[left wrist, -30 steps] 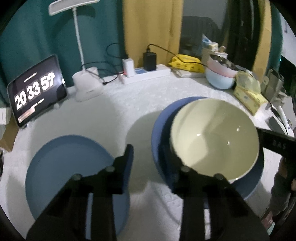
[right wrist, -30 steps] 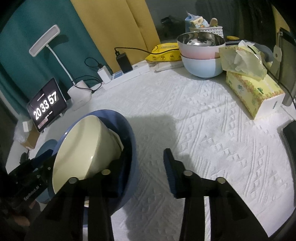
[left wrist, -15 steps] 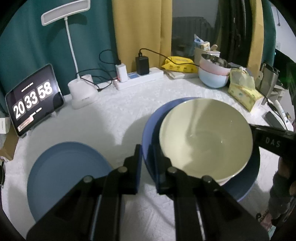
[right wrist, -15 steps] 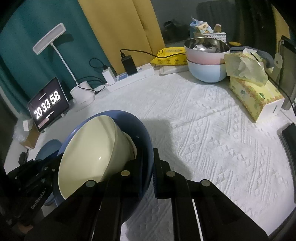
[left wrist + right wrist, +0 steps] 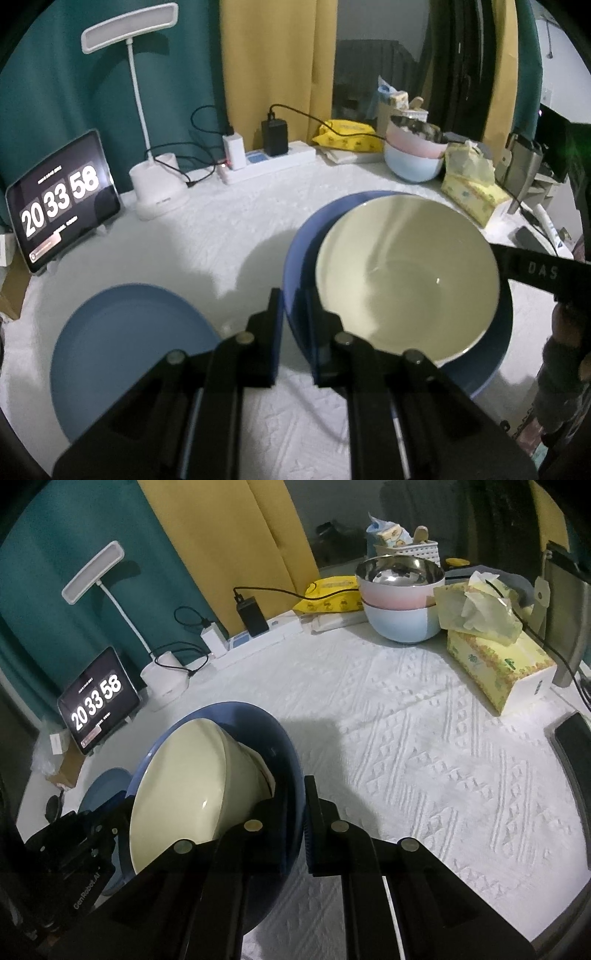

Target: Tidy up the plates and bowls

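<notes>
A cream bowl [image 5: 406, 277] sits in a dark blue plate [image 5: 299, 251]. My left gripper [image 5: 293, 314] is shut on the plate's left rim. My right gripper [image 5: 295, 812] is shut on the same plate's [image 5: 258, 720] opposite rim, and the cream bowl [image 5: 177, 786] tilts inside it. The plate with the bowl is held above the white table. A second blue plate [image 5: 129, 354] lies flat on the table at the lower left, and shows partly in the right wrist view [image 5: 107, 786].
A clock tablet [image 5: 59, 199], a white desk lamp [image 5: 159, 184] and a power strip [image 5: 266, 162] stand along the back. Stacked pink and light blue bowls [image 5: 402, 602] and a tissue box [image 5: 495, 653] stand at the back right. A phone [image 5: 576, 746] lies at the right edge.
Both grippers have closed from open onto the dark blue plate's rims and have lifted it, with the bowl in it, off the table.
</notes>
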Available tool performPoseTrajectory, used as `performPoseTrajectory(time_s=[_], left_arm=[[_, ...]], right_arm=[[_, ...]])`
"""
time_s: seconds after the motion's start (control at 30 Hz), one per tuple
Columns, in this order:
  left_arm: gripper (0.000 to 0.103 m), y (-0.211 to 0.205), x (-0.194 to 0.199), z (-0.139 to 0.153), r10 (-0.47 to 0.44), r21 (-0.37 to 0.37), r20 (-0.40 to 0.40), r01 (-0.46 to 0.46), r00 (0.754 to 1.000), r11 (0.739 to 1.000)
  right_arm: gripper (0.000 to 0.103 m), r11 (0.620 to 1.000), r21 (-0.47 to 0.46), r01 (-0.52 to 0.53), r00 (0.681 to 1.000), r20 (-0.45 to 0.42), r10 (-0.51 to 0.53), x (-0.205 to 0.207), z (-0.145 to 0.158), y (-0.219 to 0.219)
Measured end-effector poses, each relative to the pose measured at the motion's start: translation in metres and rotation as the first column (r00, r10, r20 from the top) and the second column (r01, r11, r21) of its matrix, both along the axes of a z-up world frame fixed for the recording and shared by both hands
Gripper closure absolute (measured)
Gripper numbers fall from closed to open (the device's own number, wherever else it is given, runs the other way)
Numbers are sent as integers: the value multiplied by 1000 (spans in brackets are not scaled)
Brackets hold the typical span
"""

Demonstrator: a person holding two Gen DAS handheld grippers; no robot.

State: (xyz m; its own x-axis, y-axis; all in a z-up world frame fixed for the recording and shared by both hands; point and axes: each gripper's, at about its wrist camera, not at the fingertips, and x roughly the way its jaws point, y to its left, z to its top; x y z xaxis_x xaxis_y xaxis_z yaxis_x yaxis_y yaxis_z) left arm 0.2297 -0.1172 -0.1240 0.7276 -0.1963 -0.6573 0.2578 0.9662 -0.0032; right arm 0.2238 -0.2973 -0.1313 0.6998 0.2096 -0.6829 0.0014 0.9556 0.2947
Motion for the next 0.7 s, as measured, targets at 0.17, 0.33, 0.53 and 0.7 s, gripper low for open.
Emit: performPoseTrajectory(time_s=[0.17, 0.33, 0.53, 0.7], left_arm=[[93, 7, -2, 6, -2, -31, 13, 2, 1000, 1000], [93, 14, -8, 14, 7, -40, 31, -5, 999, 999], [93, 26, -14, 23, 22, -55, 46, -19, 999, 998], [93, 38, -19, 29, 38, -68, 59, -34, 998, 997]], right_arm=[[94, 1000, 12, -3, 1000, 2, 3, -3, 4, 1], [94, 1000, 3, -8, 1000, 15, 8, -7, 12, 8], [94, 1000, -9, -19, 999, 34, 19, -10, 22, 20], [94, 999, -15, -34, 998, 46, 35, -12, 29, 31]])
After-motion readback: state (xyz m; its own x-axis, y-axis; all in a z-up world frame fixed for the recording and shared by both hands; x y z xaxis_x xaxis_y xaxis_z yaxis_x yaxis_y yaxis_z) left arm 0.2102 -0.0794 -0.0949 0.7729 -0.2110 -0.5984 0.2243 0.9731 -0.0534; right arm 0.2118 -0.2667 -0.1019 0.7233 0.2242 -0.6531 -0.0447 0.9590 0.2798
